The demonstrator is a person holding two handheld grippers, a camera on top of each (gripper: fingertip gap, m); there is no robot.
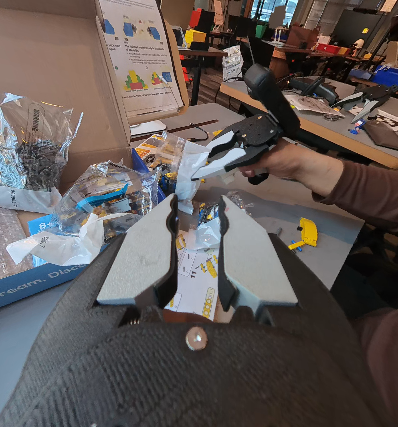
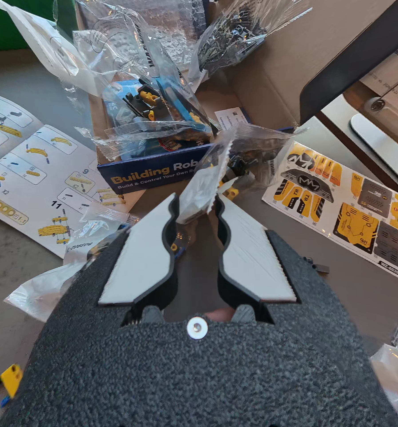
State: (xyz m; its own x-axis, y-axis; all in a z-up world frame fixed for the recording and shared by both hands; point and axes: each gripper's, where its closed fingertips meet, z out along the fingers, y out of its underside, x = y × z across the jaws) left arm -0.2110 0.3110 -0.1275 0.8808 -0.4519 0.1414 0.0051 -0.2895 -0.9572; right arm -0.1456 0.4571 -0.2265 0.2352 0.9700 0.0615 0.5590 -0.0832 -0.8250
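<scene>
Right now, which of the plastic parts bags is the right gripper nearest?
The small bag with the white end, leaning against the blue box corner; its end pokes between the right gripper's open fingertips. The other bags lie in the box or left.

Right gripper (image 2: 196, 199) jaws parted, white torn-edged bag (image 2: 199, 194) of parts between fingertips, touching both; grip not certain. Landmark: blue-fronted cardboard box (image 2: 151, 172). Box sits just beyond fingertips, open, clear bag (image 2: 147, 111) of yellow, black and blue pieces inside. Left of box: open instruction booklet (image 2: 31, 171) flat on grey table (image 2: 320, 323). Right of box: yellow-and-grey sticker sheet (image 2: 346, 208). Near side of box, far lower left: small yellow piece (image 2: 9, 379), blurred.
</scene>
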